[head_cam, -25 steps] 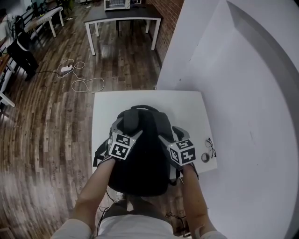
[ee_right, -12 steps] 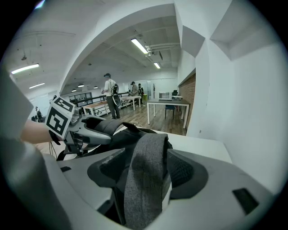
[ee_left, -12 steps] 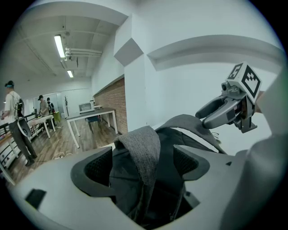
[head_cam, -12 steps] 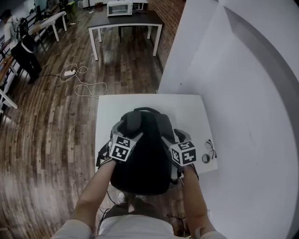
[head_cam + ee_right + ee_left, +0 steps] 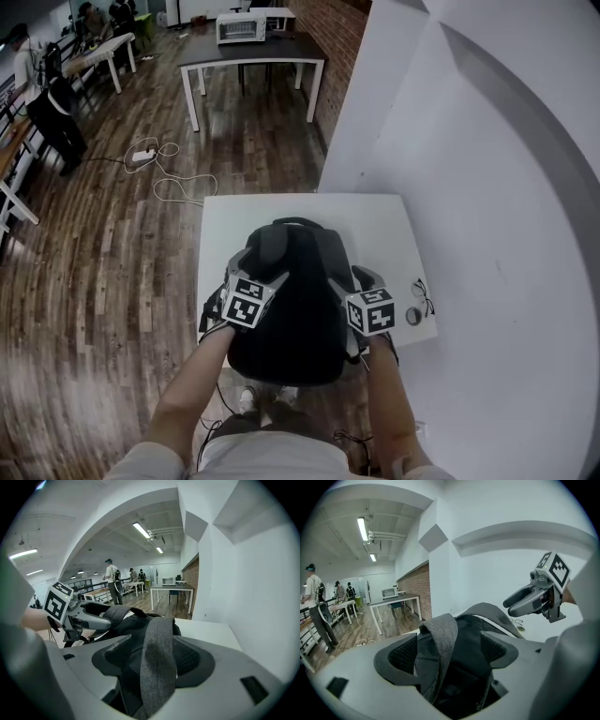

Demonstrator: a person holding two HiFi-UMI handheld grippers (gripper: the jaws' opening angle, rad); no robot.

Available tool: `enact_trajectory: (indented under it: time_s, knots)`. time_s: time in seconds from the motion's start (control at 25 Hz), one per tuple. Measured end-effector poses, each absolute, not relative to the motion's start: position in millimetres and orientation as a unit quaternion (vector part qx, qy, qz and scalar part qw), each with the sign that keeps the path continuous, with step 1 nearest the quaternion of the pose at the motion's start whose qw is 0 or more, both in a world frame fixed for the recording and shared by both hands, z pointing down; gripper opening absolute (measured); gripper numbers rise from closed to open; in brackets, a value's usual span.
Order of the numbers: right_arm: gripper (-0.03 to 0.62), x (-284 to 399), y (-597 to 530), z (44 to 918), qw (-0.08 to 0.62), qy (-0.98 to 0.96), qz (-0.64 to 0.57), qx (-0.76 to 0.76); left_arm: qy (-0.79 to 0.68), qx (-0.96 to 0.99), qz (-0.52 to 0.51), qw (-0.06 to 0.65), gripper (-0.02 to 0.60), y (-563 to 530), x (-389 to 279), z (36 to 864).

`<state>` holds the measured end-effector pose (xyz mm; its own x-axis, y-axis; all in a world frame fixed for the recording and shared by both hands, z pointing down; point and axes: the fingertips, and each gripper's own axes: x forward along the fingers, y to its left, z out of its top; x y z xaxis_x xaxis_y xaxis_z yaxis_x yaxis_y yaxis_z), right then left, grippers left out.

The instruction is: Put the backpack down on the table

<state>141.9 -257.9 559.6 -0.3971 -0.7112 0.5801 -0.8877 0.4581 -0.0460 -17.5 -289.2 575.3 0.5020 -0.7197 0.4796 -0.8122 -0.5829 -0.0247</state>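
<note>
Since the backpack [image 5: 286, 300] is soft black fabric that sags and folds, we judge it will slump wherever nothing supports it, and it looks moderately heavy, not fragile. Its padded grey straps are the sensible hold, and that is where we have it. The left gripper [image 5: 449, 651] has its jaws drawn partway in around the left shoulder strap [image 5: 440, 637], with bunched black fabric filling the rest of the gap. The right gripper [image 5: 152, 658] is closed the same way on the right shoulder strap [image 5: 158, 648], whose band runs straight up between the pads. In the head view the backpack sits in the middle of the frame over the white counter [image 5: 380, 220], strap side up. Its long axis runs from the bottom of the frame toward the top, and the carry handle [image 5: 295, 223] points at the counter's far edge. Its lower end reaches past the near edge toward us, and we cannot tell whether the body already rests on the surface. A pair of glasses [image 5: 423, 295] and a small ring-shaped object [image 5: 412, 317] lie near the counter's right edge, apart from the backpack.
</note>
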Motion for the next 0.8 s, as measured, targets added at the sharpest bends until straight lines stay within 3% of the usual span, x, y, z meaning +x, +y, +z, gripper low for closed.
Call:
enact_trajectory:
  time_s: [0.4,0.52,0.64,0.72,0.8]
  knots:
    - [0.287,141,-236,544,0.239,-0.816,0.157,0.503,-0.454,0.856,0.224,0.109,0.406,-264,-28,561]
    - [0.285,142,-232,539,0.234,-0.816,0.155,0.505,-0.466,0.849,0.228,0.096,0.279,-262,-30,556]
    - [0.284,145,-228,539,0.231,-0.816,0.154,0.507,-0.469,0.848,0.229,0.089,0.249,-259,-30,553]
    - [0.278,149,-228,539,0.224,-0.814,0.155,0.513,-0.472,0.846,0.232,0.085,0.182,-258,-29,552]
    - [0.221,153,-228,538,0.212,-0.81,0.157,0.524,-0.469,0.845,0.24,0.091,0.102,-256,-29,554]
